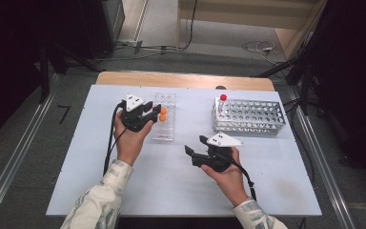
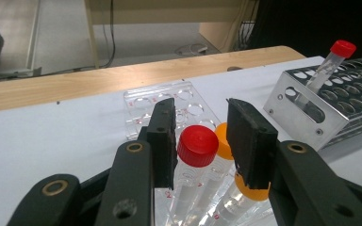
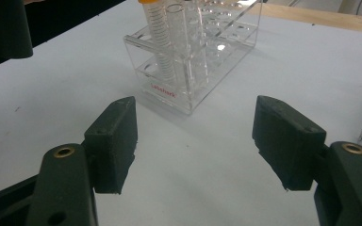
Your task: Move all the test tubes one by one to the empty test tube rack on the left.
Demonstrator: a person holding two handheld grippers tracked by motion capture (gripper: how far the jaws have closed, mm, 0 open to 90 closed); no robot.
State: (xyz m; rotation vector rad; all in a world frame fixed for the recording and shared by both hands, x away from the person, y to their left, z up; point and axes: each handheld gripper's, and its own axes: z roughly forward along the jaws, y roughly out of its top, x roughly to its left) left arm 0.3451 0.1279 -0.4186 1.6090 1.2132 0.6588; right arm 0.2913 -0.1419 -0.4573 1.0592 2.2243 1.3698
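Left tongs [image 2: 200, 141] apart, straddling the red-capped tube [image 2: 197, 146] standing in the clear rack [image 2: 143, 101] beside the orange-capped tubes [image 2: 224, 141]. Close squarely just under the cap, lift straight up. Right tongs [image 3: 195, 141] wide apart, idle over the desk [image 3: 207, 188].

My left gripper [image 1: 153, 112] and right gripper [image 1: 195, 144] are matte black, each topped with a grey three-cornered plate dotted with small dark holes. Brass-ringed screws sit in the jaw arms, and the jaws end in flat, rectangular black pads. A black cable trails from each gripper. My sleeves are pale, with a mottled blue-grey pattern.
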